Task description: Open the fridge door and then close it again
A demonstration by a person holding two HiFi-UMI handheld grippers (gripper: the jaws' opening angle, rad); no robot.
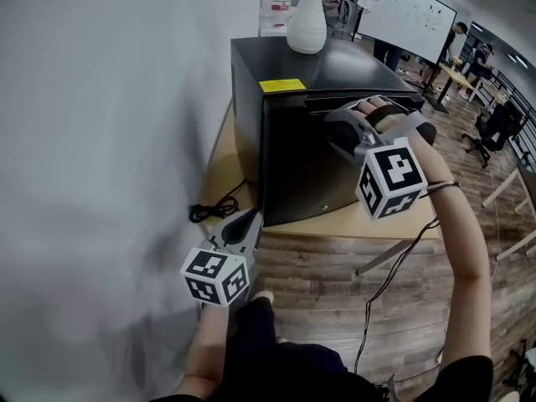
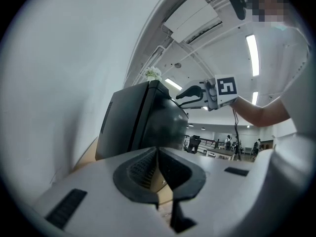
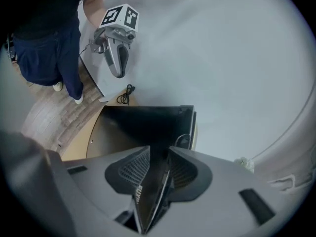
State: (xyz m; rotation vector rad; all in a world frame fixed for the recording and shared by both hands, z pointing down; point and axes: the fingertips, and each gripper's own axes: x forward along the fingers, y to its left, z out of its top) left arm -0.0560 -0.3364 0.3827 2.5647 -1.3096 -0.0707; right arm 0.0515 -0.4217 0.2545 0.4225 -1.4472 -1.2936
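On a low tabletop of pale wood (image 1: 352, 226), set against a smooth white wall (image 1: 109, 141), stands the boxy black fridge (image 1: 285, 61), its glossy dark fridge door (image 1: 301, 170) facing the person. Only the right gripper view shows the point of contact. The right gripper (image 3: 157, 169) straddles the thin top edge of the door. Its ribbed grey pads stand apart on either side of the edge and seem not to press on it, though the steep angle makes that hard to judge.

The head view adds what that view lacks: a white ribbed ceramic vase (image 1: 307, 19) and a yellow rectangular sticker (image 1: 282, 85) on the fridge's matt top, and a coiled black cable (image 1: 213, 210) by the wall beside the fridge. The left gripper (image 2: 158, 152) is low beside the wall, well apart from the fridge. Its own view shows its jaws closed together on nothing.

Grey-brown wood-plank flooring (image 1: 327, 283) runs back into an open office with a large whiteboard (image 1: 410, 11) and a black swivel chair (image 1: 490, 128).
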